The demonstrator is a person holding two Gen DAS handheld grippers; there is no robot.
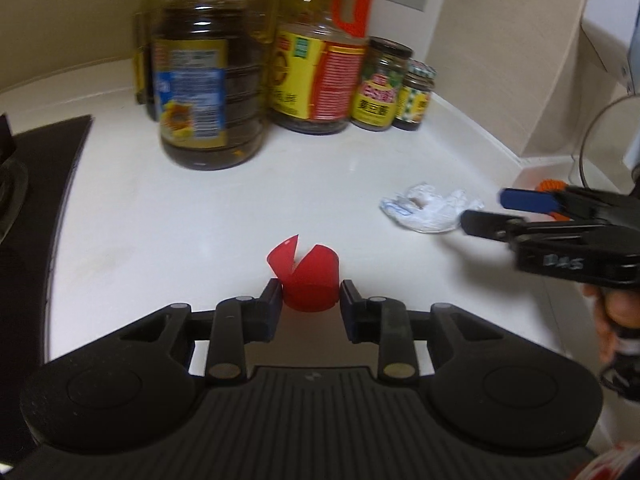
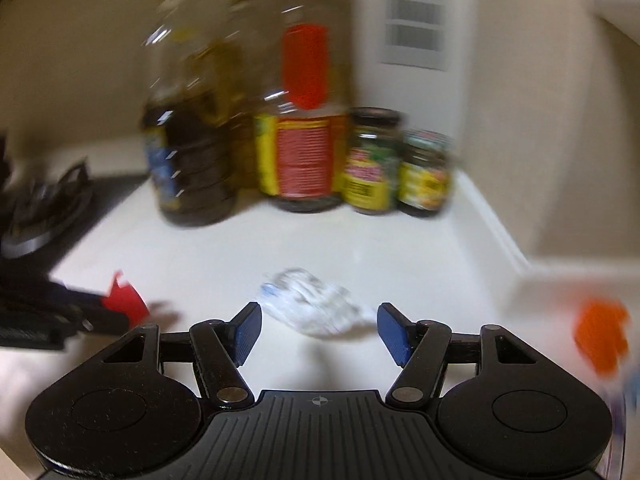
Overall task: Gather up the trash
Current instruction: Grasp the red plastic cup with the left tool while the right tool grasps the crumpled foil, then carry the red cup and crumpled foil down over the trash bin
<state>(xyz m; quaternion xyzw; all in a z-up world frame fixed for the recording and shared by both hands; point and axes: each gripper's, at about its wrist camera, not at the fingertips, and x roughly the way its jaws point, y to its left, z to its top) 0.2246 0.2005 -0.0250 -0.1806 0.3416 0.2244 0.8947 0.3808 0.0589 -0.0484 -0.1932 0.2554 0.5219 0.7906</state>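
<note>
A torn red paper cup (image 1: 306, 280) sits between the fingers of my left gripper (image 1: 310, 294), which is shut on it just above the white counter (image 1: 200, 232). It shows at the left of the right wrist view (image 2: 126, 300). A crumpled white plastic wrapper (image 1: 428, 208) lies on the counter to the right. My right gripper (image 2: 318, 332) is open, its blue pads on either side of the wrapper (image 2: 316, 306) and a little short of it. The right gripper also shows in the left wrist view (image 1: 492, 210).
Large oil bottles (image 1: 204, 80) and sauce jars (image 1: 382, 86) stand at the back of the counter. A black gas stove (image 1: 28, 200) lies at the left. An orange object (image 2: 600, 336) and a round pot lid (image 1: 608, 140) are at the right, by the wall.
</note>
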